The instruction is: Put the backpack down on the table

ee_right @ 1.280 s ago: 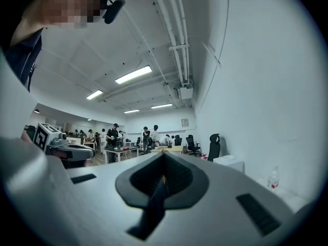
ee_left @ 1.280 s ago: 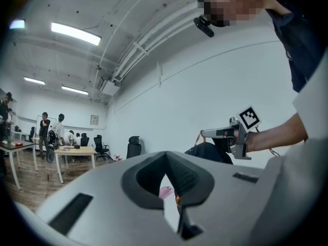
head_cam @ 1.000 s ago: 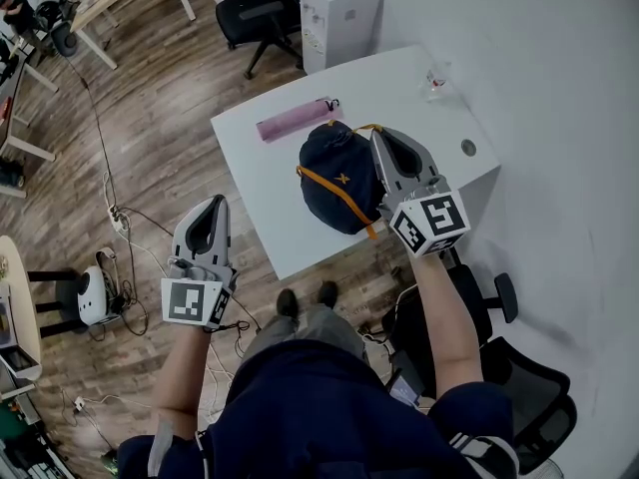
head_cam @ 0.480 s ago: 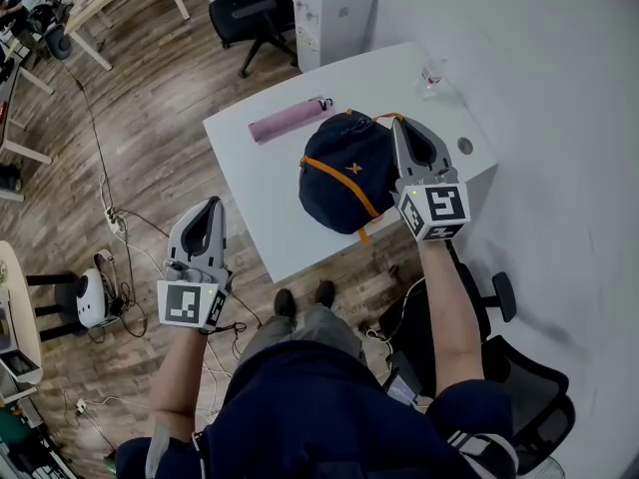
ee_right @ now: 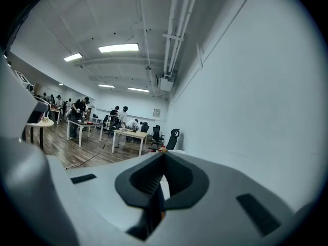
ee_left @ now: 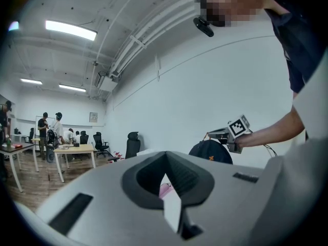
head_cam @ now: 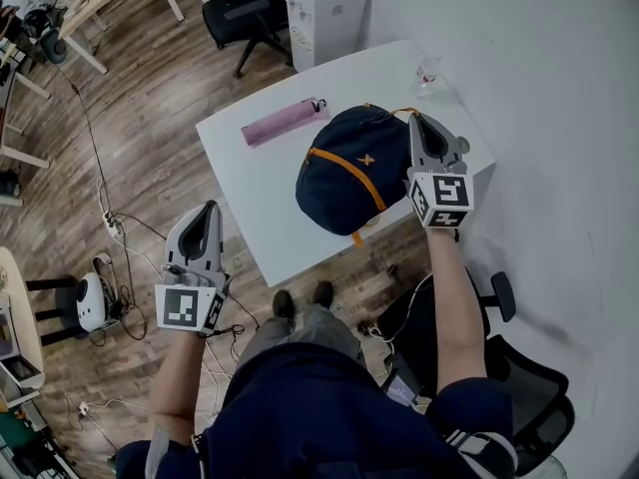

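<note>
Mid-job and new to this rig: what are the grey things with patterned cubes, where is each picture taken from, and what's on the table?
No robot here: a person holds a two-jaw gripper in each hand; the cubes are part of them. The head view looks down from the person's head; the other two views look along each gripper's jaws. The right gripper is shut on the navy backpack, which is over the white table; whether it rests there yet I cannot tell. A long pink item lies beside it. The left gripper is shut and empty, away from the table.
</note>
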`<action>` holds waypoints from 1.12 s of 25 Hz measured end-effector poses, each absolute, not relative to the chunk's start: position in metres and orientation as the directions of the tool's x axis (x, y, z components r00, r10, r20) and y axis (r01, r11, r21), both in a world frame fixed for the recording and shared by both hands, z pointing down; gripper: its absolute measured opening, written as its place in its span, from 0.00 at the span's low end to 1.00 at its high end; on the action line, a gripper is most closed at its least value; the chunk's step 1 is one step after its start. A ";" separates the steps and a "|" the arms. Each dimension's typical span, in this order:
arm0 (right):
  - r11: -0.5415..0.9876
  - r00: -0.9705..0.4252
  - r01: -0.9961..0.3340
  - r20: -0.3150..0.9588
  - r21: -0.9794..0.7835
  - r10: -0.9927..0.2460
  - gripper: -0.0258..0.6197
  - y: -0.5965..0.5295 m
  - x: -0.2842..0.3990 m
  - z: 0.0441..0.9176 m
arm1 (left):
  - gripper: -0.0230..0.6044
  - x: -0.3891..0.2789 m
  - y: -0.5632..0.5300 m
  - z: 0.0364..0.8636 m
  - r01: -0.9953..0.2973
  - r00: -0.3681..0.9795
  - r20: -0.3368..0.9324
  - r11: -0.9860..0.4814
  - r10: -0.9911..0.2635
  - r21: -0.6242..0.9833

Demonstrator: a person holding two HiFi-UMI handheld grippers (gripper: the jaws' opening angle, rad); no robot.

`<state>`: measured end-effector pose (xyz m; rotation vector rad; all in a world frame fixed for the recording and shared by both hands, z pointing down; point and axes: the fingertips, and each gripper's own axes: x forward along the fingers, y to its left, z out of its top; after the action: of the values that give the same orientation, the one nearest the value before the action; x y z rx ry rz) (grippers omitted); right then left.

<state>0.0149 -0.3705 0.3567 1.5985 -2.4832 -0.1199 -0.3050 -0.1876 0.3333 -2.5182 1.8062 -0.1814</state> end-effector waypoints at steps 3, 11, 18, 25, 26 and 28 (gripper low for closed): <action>0.390 -0.370 -0.903 0.135 0.179 -0.919 0.03 -0.380 0.029 0.368 | 0.04 -0.302 -0.189 0.335 -0.942 0.316 0.076 -0.322 -0.946 -0.096; 0.328 -0.287 -0.916 0.196 0.229 -0.938 0.03 -0.404 0.067 0.401 | 0.04 -0.299 -0.196 0.342 -0.941 0.312 0.095 -0.321 -0.945 -0.108; 0.329 -0.265 -0.914 0.266 0.235 -0.927 0.03 -0.418 0.079 0.440 | 0.04 -0.292 -0.204 0.350 -0.939 0.315 0.117 -0.327 -0.942 -0.108; 0.313 -0.231 -0.920 0.320 0.235 -0.919 0.03 -0.430 0.096 0.475 | 0.04 -0.285 -0.213 0.356 -0.936 0.317 0.137 -0.332 -0.939 -0.112; 0.313 -0.228 -0.920 0.327 0.237 -0.917 0.03 -0.433 0.098 0.479 | 0.04 -0.284 -0.214 0.357 -0.936 0.317 0.140 -0.333 -0.938 -0.112; 0.313 -0.222 -0.919 0.341 0.241 -0.914 0.03 -0.438 0.102 0.487 | 0.04 -0.282 -0.216 0.359 -0.936 0.317 0.146 -0.334 -0.937 -0.113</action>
<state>0.1022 -0.4380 0.4869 1.6265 -2.1692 0.0168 -0.2820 -0.2163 0.3593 -2.5431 1.8088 -0.2907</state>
